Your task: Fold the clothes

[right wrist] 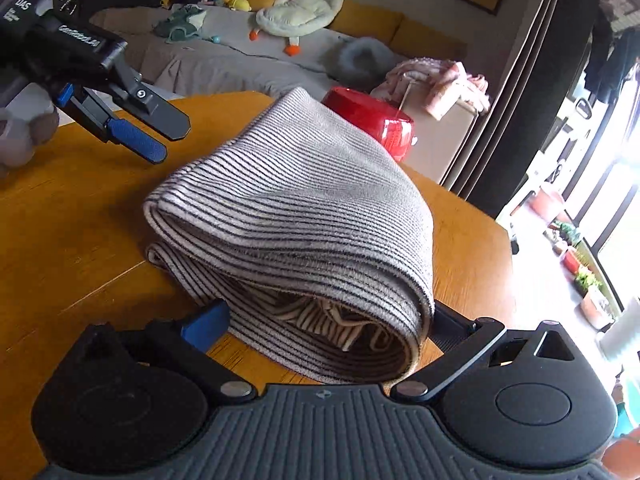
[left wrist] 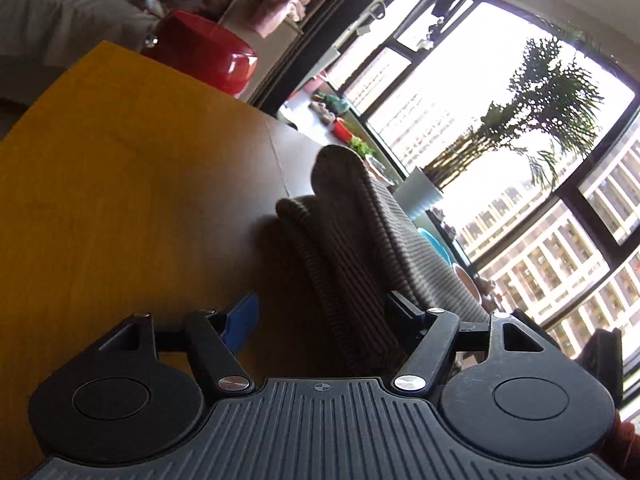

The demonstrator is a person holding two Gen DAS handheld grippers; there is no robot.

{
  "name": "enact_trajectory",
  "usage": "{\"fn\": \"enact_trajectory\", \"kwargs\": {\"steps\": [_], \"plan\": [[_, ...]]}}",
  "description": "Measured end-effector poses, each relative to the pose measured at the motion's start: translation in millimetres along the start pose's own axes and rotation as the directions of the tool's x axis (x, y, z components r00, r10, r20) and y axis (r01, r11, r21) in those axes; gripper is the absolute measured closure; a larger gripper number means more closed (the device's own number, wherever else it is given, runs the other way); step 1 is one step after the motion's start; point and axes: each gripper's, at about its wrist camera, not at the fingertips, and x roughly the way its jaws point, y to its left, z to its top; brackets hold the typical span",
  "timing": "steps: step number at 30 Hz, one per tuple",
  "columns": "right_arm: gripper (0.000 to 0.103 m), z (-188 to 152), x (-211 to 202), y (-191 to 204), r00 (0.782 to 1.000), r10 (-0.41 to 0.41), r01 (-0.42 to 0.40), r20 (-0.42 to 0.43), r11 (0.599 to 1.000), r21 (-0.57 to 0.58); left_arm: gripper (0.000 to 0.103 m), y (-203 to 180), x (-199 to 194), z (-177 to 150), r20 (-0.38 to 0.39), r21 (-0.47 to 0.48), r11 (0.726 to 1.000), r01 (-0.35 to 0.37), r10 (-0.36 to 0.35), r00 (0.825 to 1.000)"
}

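A grey garment with thin dark stripes (right wrist: 288,216) lies folded in a thick bundle on the orange wooden table (right wrist: 80,248). My right gripper (right wrist: 324,320) is open, its jaws wide on either side of the bundle's near end. My left gripper (right wrist: 160,140) is open and empty, hovering above the table to the left of the bundle. In the left wrist view the garment (left wrist: 352,248) fills the space between the open left fingers (left wrist: 244,316), standing up against the window light.
A red box (right wrist: 372,120) and a carton draped with pink cloth (right wrist: 440,84) stand beyond the table's far edge. A sofa with plush toys (right wrist: 296,8) is behind. A window sill with plants (left wrist: 348,128) lies to the right.
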Motion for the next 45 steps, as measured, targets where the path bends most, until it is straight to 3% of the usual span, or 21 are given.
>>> {"fn": "enact_trajectory", "kwargs": {"steps": [4, 8, 9, 10, 12, 13, 15, 18, 21, 25, 29, 30, 31, 32, 36, 39, 41, 45], "plan": [[0.018, 5.1, -34.2, 21.6, 0.991, -0.041, 0.062, 0.127, 0.984, -0.166, 0.039, 7.4, -7.0, 5.4, 0.028, -0.026, 1.000, 0.005, -0.004, 1.000], [0.019, 6.4, -37.6, 57.3, 0.980, -0.047, 0.107, 0.196, 0.945, -0.308, 0.039, -4.9, -2.7, 6.6, 0.021, -0.004, 1.000, 0.020, -0.020, 1.000], [0.033, 6.0, -33.1, 64.1, 0.981, -0.041, 0.102, 0.190, 0.940, -0.325, 0.039, -8.0, -1.9, 5.9, 0.016, 0.006, 1.000, 0.018, -0.019, 1.000], [0.065, 8.3, -28.5, 62.3, 0.986, -0.011, 0.061, 0.167, 0.954, -0.293, 0.039, -11.1, -1.0, 5.3, 0.012, 0.017, 1.000, 0.017, -0.017, 1.000], [0.083, 20.4, -27.0, 46.9, 0.987, 0.043, -0.015, 0.157, 0.984, -0.176, 0.039, -10.6, -2.6, 5.2, 0.011, 0.032, 0.999, 0.013, -0.014, 1.000], [0.086, 30.4, -30.6, 33.2, 0.983, 0.064, -0.049, 0.173, 0.995, -0.091, 0.039, -8.8, -3.2, 5.7, 0.011, 0.028, 1.000, 0.014, -0.014, 1.000], [0.087, 51.3, -41.5, 6.5, 0.968, 0.085, -0.104, 0.236, 0.992, 0.072, 0.039, -5.5, -3.4, 6.3, 0.011, 0.016, 1.000, 0.017, -0.017, 1.000], [0.087, 77.4, -48.9, -17.5, 0.939, 0.134, -0.202, 0.316, 0.960, 0.193, 0.039, -3.4, -2.5, 5.7, 0.008, 0.003, 1.000, 0.027, -0.027, 1.000], [0.087, 80.6, -23.3, -4.9, 0.935, 0.231, -0.284, 0.269, 0.942, 0.178, 0.039, -1.3, -1.7, 5.1, 0.006, -0.011, 0.999, 0.037, -0.037, 0.999], [0.084, 65.7, 22.8, 39.0, 0.957, 0.258, -0.267, 0.135, 0.962, 0.052, 0.040, 4.1, -2.0, 9.9, 0.005, -0.020, 0.999, 0.028, -0.028, 1.000], [0.084, 63.3, 16.5, 31.5, 0.953, 0.260, -0.276, 0.153, 0.957, 0.093, 0.042, 2.2, 11.2, 9.6, -0.027, -0.005, 1.000, 0.031, -0.031, 0.999], [0.085, 63.4, 13.0, 24.0, 0.951, 0.264, -0.285, 0.162, 0.951, 0.123, 0.051, 0.7, 16.2, 8.7, -0.039, 0.001, 0.999, 0.035, -0.035, 0.999], [0.086, 63.3, 8.7, 14.2, 0.948, 0.269, -0.297, 0.173, 0.940, 0.168, 0.062, -0.7, 21.1, 7.7, -0.051, 0.008, 0.999, 0.038, -0.038, 0.998], [0.087, 64.0, 4.8, 2.8, 0.943, 0.278, -0.315, 0.184, 0.924, 0.218, 0.065, -6.6, 25.9, 5.1, -0.063, 0.029, 0.998, 0.059, -0.057, 0.996], [0.088, 71.8, -9.4, -46.3, 0.914, 0.309, -0.394, 0.264, 0.832, 0.390, 0.066, -39.4, 40.4, -5.4, -0.098, 0.160, 0.983, 0.089, -0.074, 0.992], [0.088, 80.4, -12.9, -72.9, 0.908, 0.293, -0.406, 0.300, 0.794, 0.452, 0.066, -54.7, 52.3, -12.8, -0.132, 0.202, 0.973, 0.114, -0.089, 0.987], [0.088, 83.0, -10.2, -81.0, 0.902, 0.305, -0.421, 0.305, 0.772, 0.476, 0.065, -63.0, 59.0, -18.8, -0.143, 0.230, 0.966, 0.120, -0.088, 0.986], [0.087, 78.1, 21.3, -66.7, 0.897, 0.387, -0.441, 0.211, 0.768, 0.465, 0.059, -68.5, 63.0, -24.9, -0.150, 0.258, 0.958, 0.127, -0.091, 0.985]]}}
